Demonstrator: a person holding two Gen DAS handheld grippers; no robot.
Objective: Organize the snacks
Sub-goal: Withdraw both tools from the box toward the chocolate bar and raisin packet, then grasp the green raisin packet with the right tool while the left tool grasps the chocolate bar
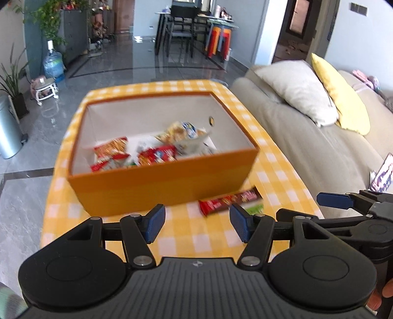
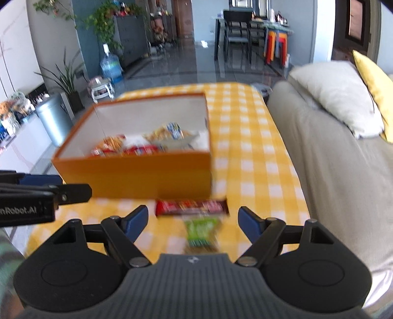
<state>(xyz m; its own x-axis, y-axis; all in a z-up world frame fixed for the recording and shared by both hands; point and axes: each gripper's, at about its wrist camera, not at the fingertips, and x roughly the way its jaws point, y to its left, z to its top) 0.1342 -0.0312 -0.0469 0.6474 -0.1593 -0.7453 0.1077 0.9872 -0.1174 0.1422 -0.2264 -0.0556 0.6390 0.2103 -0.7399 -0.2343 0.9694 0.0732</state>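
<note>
Snacks (image 1: 157,147) already lie inside your orange box (image 1: 162,181) on the yellow checked tablecloth (image 2: 255,147): several red packets and a pale bag, piled toward the near wall. Just outside it, a red-brown bar (image 2: 191,207) and a green packet (image 2: 201,230) rest on the cloth. Your left gripper (image 1: 196,224) and right gripper (image 2: 192,224) both hang spread wide, nothing between their blue pads.

Glossy grey tiled floor (image 1: 147,63) runs to a dark dining table (image 1: 196,17) at top centre. Beige sofa (image 1: 319,137) on the right carries a yellow cushion (image 1: 341,98); water jug (image 1: 52,65) and potted plants (image 1: 12,76) upper left.
</note>
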